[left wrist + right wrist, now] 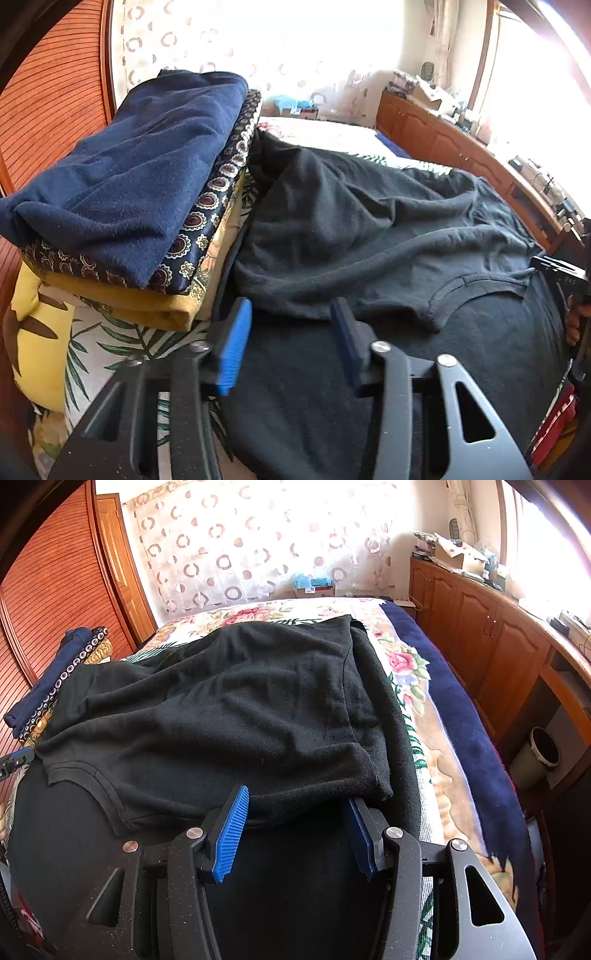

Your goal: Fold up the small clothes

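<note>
A black T-shirt (369,229) (240,701) lies spread on the bed, its far part folded back toward me over the near part, with the collar (465,284) showing. My left gripper (290,306) hovers at the folded edge near the shirt's left side. Its blue pads (234,343) stand apart, with only flat cloth below them. My right gripper (297,795) is open at the sleeve hem (369,771), which drapes over its right fingertip. A stack of folded clothes (129,177) (55,672), navy on top, sits left of the shirt.
The floral bed cover (406,664) runs to a navy blanket edge (465,716) on the right. Wooden cabinets (498,646) and a waste bin (539,757) stand beyond it. A slatted wooden door (48,92) and a yellow pillow (33,332) are at the left.
</note>
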`<state>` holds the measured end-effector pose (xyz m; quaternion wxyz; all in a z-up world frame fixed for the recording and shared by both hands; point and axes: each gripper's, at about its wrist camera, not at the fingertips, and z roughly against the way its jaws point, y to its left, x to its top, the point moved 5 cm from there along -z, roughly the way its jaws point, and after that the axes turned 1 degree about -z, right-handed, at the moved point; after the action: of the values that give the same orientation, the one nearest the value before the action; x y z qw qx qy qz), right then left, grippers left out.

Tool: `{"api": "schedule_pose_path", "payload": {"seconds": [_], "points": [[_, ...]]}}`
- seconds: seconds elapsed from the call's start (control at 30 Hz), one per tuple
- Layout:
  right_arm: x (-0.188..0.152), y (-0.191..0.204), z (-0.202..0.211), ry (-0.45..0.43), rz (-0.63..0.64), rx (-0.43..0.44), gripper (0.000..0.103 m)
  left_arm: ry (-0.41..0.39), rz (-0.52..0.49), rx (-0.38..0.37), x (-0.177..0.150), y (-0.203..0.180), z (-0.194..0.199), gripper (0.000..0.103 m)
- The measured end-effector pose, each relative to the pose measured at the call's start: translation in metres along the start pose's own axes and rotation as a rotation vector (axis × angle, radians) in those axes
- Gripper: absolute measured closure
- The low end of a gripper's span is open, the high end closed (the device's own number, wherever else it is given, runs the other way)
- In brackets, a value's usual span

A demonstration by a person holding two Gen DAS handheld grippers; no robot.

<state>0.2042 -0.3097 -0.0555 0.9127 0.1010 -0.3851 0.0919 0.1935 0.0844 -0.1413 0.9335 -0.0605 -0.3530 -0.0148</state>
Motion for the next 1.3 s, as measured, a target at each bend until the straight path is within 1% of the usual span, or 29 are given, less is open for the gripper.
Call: {"api": "schedule_pose_path", "payload": {"seconds": [0.1, 0.13, 0.27, 0.43, 0.47, 0.5, 0.53, 0.57, 0.63, 0.7, 0.83, 0.9, 0.97, 1.07, 1.13, 1.17, 1.2, 1.23, 1.3], "points": [[-0.001, 0.0, 0.002, 0.0, 0.001, -0.001, 0.049, 0.019, 0.015, -0.009, 0.001, 0.002, -0.005, 0.062], [0.002, 0.002, -0.008, 0.001, 0.002, -0.003, 0.049, 0.025, 0.02, -0.005, 0.002, 0.002, -0.008, 0.062], [0.002, 0.003, -0.006, 0.001, 0.005, -0.007, 0.049, 0.064, 0.053, 0.038, 0.004, 0.011, -0.021, 0.062], [0.002, 0.003, -0.007, 0.001, 0.008, -0.009, 0.049, 0.052, 0.065, 0.029, 0.005, 0.013, -0.022, 0.062], [0.002, 0.003, -0.007, 0.001, 0.008, -0.01, 0.049, 0.04, 0.052, 0.022, 0.006, 0.012, -0.02, 0.064], [0.002, 0.003, -0.007, 0.001, 0.009, -0.011, 0.049, 0.026, 0.036, 0.019, 0.007, 0.009, -0.018, 0.072], [0.002, 0.003, -0.007, 0.001, 0.01, -0.011, 0.049, 0.018, 0.025, 0.02, 0.008, 0.008, -0.016, 0.092], [0.002, 0.003, -0.007, 0.001, 0.011, -0.013, 0.049, 0.005, 0.013, 0.021, 0.009, 0.006, -0.013, 0.095], [0.002, 0.002, -0.008, 0.001, 0.016, -0.017, 0.049, -0.02, -0.01, 0.013, 0.011, 0.0, -0.008, 0.097], [0.002, 0.003, -0.01, 0.004, 0.022, -0.024, 0.049, -0.043, -0.042, 0.024, 0.013, -0.007, -0.004, 0.097], [0.002, 0.003, -0.01, 0.004, 0.016, -0.036, 0.049, -0.077, -0.048, 0.007, 0.017, -0.014, 0.005, 0.098], [0.004, 0.001, -0.01, 0.01, 0.002, -0.034, 0.053, -0.093, -0.05, 0.0, 0.02, -0.017, 0.011, 0.098], [0.009, -0.002, -0.011, 0.008, -0.01, -0.033, 0.054, -0.105, -0.07, -0.001, 0.021, -0.02, 0.018, 0.098], [0.016, -0.007, -0.013, 0.001, -0.033, -0.027, 0.07, -0.117, -0.072, -0.003, 0.022, -0.021, 0.025, 0.098], [0.018, -0.008, -0.015, -0.003, -0.038, -0.012, 0.094, -0.127, -0.071, -0.008, 0.022, -0.021, 0.031, 0.098], [0.018, -0.008, -0.015, -0.007, -0.037, -0.007, 0.095, -0.138, -0.07, -0.015, 0.023, -0.022, 0.034, 0.098], [0.019, -0.007, -0.013, -0.016, -0.032, -0.003, 0.099, -0.147, -0.069, -0.02, 0.023, -0.024, 0.038, 0.098], [0.019, -0.006, -0.009, -0.034, -0.021, -0.001, 0.1, -0.158, -0.068, -0.022, 0.024, -0.025, 0.041, 0.098], [0.021, -0.003, 0.003, -0.08, -0.007, -0.002, 0.101, -0.204, -0.064, -0.018, 0.026, -0.028, 0.055, 0.098]]}}
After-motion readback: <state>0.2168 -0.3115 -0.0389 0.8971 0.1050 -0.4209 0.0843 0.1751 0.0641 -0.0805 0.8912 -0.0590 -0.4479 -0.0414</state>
